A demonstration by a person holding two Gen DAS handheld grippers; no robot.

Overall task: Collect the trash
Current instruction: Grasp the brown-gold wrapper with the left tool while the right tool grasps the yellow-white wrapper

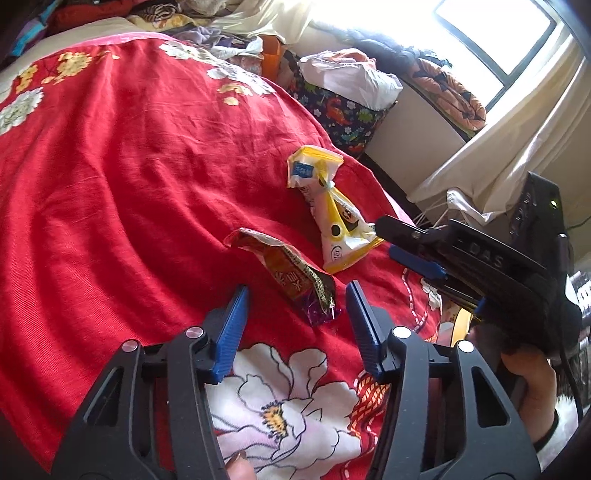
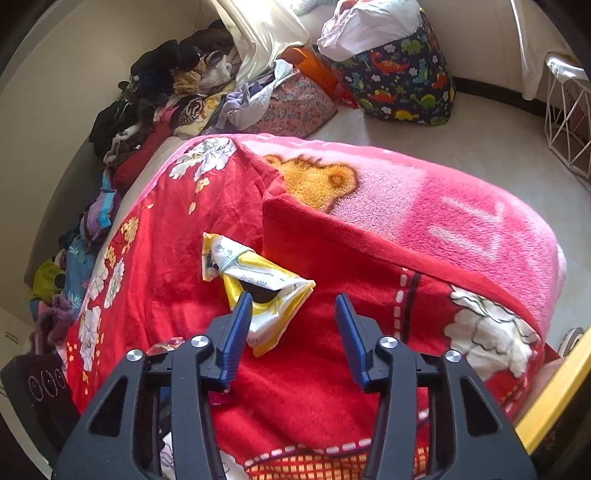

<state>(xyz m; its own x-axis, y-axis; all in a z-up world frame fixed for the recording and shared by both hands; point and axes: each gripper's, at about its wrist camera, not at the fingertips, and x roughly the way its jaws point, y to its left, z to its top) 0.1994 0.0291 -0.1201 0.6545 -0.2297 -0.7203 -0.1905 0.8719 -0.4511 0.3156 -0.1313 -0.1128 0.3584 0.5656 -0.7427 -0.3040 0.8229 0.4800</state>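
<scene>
Trash uncollected: brown crinkled snack wrapper and yellow-white plastic snack bag lie near red floral bedspread edge. Left gripper straddles wrapper end, right gripper reaches bag; fingers apart, nothing clamped.

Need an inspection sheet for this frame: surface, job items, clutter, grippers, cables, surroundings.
Surface: red floral bedspread, wrinkled, over a pink blanket.
Job's things: yellow-white wrapper and brown wrapper lying on the bedspread.
Clutter: clothes pile; dinosaur-print bag, stuffed full.
Grippers: left hand-held gripper open, straddling the brown wrapper's end; right hand-held gripper open, at the yellow-white wrapper's corner, no grip seen.
Cables: nothing seen clearly.
Surroundings: bright window, curtain, white wire stand.
</scene>
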